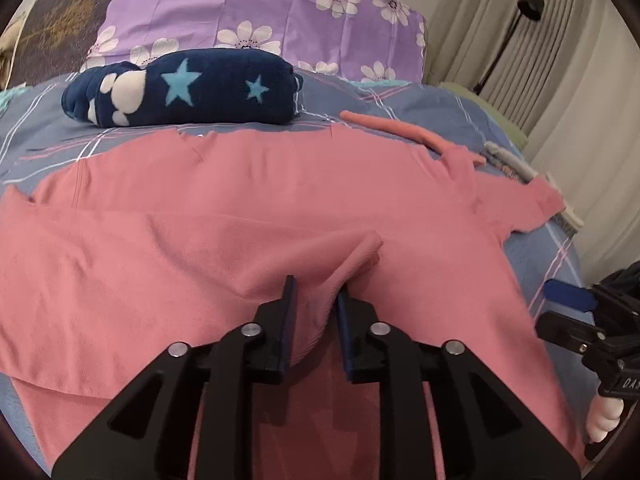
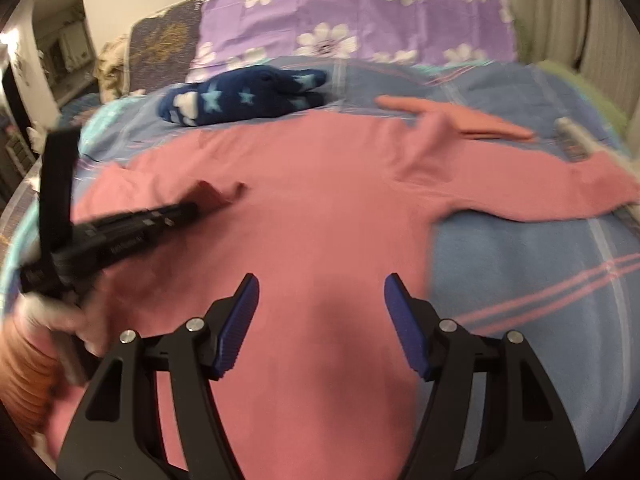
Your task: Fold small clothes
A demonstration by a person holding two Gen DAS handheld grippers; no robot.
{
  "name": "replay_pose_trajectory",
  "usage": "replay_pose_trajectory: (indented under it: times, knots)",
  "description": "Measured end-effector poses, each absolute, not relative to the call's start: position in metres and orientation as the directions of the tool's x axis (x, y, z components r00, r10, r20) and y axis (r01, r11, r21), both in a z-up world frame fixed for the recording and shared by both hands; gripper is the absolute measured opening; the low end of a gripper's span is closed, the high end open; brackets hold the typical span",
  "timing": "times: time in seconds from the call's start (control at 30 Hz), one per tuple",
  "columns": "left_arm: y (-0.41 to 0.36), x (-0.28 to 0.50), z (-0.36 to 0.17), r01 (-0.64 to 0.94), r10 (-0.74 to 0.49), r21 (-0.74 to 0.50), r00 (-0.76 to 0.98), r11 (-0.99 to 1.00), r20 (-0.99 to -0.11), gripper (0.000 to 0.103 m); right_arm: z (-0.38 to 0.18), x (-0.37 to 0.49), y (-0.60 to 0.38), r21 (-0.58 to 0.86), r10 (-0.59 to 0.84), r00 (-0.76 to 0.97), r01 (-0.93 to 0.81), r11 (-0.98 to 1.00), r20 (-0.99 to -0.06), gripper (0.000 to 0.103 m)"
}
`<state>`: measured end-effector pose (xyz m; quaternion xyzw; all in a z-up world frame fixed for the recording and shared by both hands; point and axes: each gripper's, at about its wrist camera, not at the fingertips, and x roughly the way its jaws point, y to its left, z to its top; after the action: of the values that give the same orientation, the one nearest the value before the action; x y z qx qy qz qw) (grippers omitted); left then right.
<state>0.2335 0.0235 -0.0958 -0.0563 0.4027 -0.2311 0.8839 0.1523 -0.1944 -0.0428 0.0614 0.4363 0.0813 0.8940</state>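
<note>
Left wrist view showed the left gripper (image 1: 316, 292) low over a pink top (image 1: 240, 216) that lay spread across a bed (image 1: 532, 256) with a blue plaid cover. A raised fold of the pink cloth sat between its fingers (image 1: 289, 300), which stood a little apart; whether the pads still pressed on the fold could not be told. At the right edge of that view the right gripper (image 1: 568, 300) came in beside the top's hem. Beyond the top lay a rolled navy blanket (image 1: 184, 92) with stars and paw prints, and behind it a purple flowered pillow (image 1: 260, 12). A folded salmon garment (image 1: 408, 130) rested near the top's far sleeve.

From the right wrist view, the right gripper (image 2: 320, 300) hung over the pink top (image 2: 320, 200) with its jaws wide apart and nothing between them, close to the cloth's right edge. The left gripper (image 2: 192, 210) reached in from the left, blurred, its tip at a bunched fold of the top.
</note>
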Motion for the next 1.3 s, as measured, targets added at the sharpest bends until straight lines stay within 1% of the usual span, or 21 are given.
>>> replay_pose_trajectory:
  times: [0.1, 0.2, 0.23, 0.27, 0.33, 0.47, 0.53, 0.57, 0.6, 0.63, 0.8, 0.93, 1.0, 1.03, 1.07, 1.13, 1.17, 1.23, 1.3]
  knots:
    - [0.023, 0.226, -0.095, 0.368, -0.479, -0.315, 0.564, 0.875, -0.673, 0.025, -0.046, 0.177, -0.185, 0.303, 0.313, 0.545, -0.111, 0.946, -0.778, 0.052]
    - [0.014, 0.227, -0.096, 0.392, -0.499, -0.321, 0.552, 0.862, -0.668, 0.025, -0.050, 0.201, -0.174, 0.348, 0.351, 0.498, -0.102, 0.932, -0.793, 0.052]
    - [0.013, 0.228, -0.096, 0.400, -0.504, -0.320, 0.548, 0.859, -0.667, 0.022, -0.051, 0.208, -0.171, 0.359, 0.358, 0.484, -0.096, 0.929, -0.798, 0.052]
    - [0.010, 0.230, -0.095, 0.405, -0.508, -0.321, 0.545, 0.856, -0.667, 0.016, -0.053, 0.217, -0.169, 0.375, 0.370, 0.467, -0.088, 0.923, -0.803, 0.052]
    - [0.008, 0.229, -0.096, 0.418, -0.520, -0.326, 0.538, 0.848, -0.664, 0.012, -0.056, 0.237, -0.162, 0.407, 0.395, 0.431, -0.070, 0.911, -0.811, 0.052]
    - [0.009, 0.226, -0.095, 0.431, -0.535, -0.333, 0.536, 0.839, -0.653, 0.007, -0.068, 0.271, -0.146, 0.416, 0.401, 0.373, -0.043, 0.908, -0.837, 0.052]
    - [0.009, 0.225, -0.094, 0.442, -0.546, -0.338, 0.534, 0.831, -0.646, 0.006, -0.076, 0.283, -0.135, 0.437, 0.428, 0.333, -0.050, 0.898, -0.840, 0.051]
    - [0.009, 0.224, -0.094, 0.444, -0.548, -0.338, 0.534, 0.830, -0.644, 0.005, -0.080, 0.286, -0.132, 0.446, 0.438, 0.323, -0.056, 0.894, -0.839, 0.034]
    - [0.009, 0.224, -0.094, 0.449, -0.553, -0.339, 0.534, 0.827, -0.640, 0.005, -0.081, 0.289, -0.127, 0.449, 0.446, 0.315, -0.068, 0.891, -0.838, 0.008]
    - [0.009, 0.223, -0.093, 0.453, -0.557, -0.340, 0.534, 0.824, -0.637, 0.004, -0.079, 0.290, -0.122, 0.440, 0.440, 0.325, -0.080, 0.895, -0.837, 0.005]
    - [-0.001, 0.228, -0.069, 0.471, -0.571, -0.340, 0.540, 0.814, -0.619, 0.003, -0.026, 0.283, -0.125, 0.381, 0.415, 0.491, -0.174, 0.908, -0.766, 0.004]
    - [-0.038, 0.234, -0.027, 0.548, -0.605, -0.296, 0.555, 0.782, -0.571, 0.004, 0.014, 0.279, -0.160, 0.304, 0.338, 0.597, -0.161, 0.939, -0.728, 0.004]
    - [-0.052, 0.232, -0.019, 0.562, -0.613, -0.289, 0.554, 0.775, -0.564, 0.011, 0.017, 0.280, -0.180, 0.258, 0.288, 0.623, -0.142, 0.956, -0.727, 0.005]
    - [-0.058, 0.230, -0.018, 0.570, -0.616, -0.286, 0.552, 0.771, -0.562, 0.024, 0.012, 0.281, -0.194, 0.222, 0.246, 0.635, -0.118, 0.968, -0.732, 0.005]
    - [-0.059, 0.227, -0.019, 0.573, -0.617, -0.283, 0.551, 0.769, -0.561, 0.035, 0.005, 0.282, -0.206, 0.212, 0.225, 0.633, -0.098, 0.972, -0.741, 0.011]
    - [-0.054, 0.222, -0.027, 0.563, -0.596, -0.263, 0.560, 0.783, -0.576, 0.038, -0.019, 0.285, -0.229, 0.225, 0.208, 0.595, -0.047, 0.973, -0.776, 0.026]
    - [-0.048, 0.220, -0.031, 0.547, -0.573, -0.249, 0.568, 0.799, -0.591, 0.039, -0.031, 0.285, -0.239, 0.239, 0.206, 0.578, -0.019, 0.971, -0.789, 0.037]
    - [-0.020, 0.217, -0.044, 0.477, -0.496, -0.219, 0.596, 0.851, -0.632, 0.039, -0.049, 0.278, -0.258, 0.286, 0.227, 0.561, 0.019, 0.958, -0.796, 0.038]
    - [0.012, 0.215, -0.053, 0.396, -0.409, -0.180, 0.631, 0.900, -0.659, 0.040, -0.061, 0.271, -0.264, 0.322, 0.262, 0.547, 0.013, 0.947, -0.795, 0.038]
